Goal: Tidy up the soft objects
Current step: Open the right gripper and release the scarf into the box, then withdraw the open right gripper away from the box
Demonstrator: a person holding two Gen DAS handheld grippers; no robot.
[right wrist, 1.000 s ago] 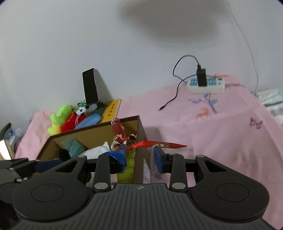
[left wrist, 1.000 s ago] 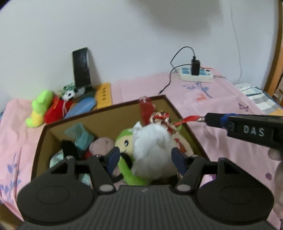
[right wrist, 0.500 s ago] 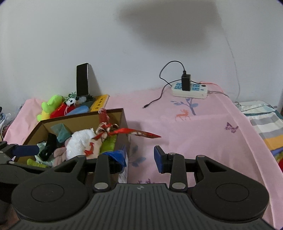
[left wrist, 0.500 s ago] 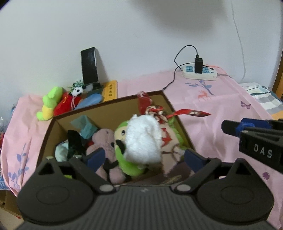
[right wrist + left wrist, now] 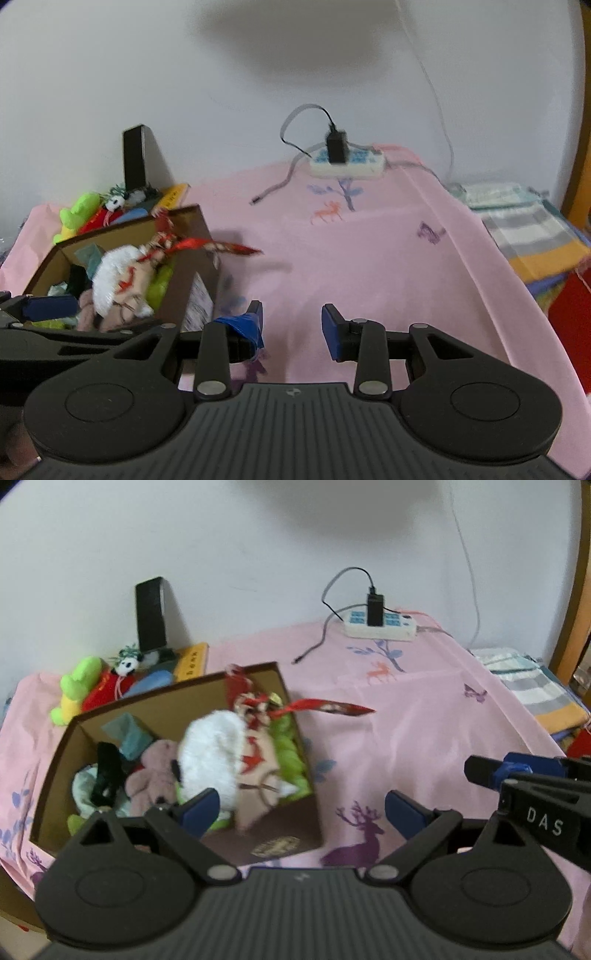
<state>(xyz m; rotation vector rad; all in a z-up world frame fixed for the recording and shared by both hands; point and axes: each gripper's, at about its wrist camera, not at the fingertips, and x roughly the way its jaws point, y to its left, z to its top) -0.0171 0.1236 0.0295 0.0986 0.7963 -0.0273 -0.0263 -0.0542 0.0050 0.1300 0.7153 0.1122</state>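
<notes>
Several plush toys, a fluffy white one [image 5: 210,753] on top, fill the brown cardboard box [image 5: 266,834] at ten o'clock on the pink printed bedsheet [image 5: 406,720]. Both the left gripper [image 5: 301,806] and right gripper [image 5: 291,325] have fingers apart, holding nothing. Judging by that, a drop-off is finished; next comes fetching the green plush toy [image 5: 75,686] behind the box.

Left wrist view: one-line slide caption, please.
Open left claw empty over the pink cloth, beside a cardboard box full of plush toys.
</notes>
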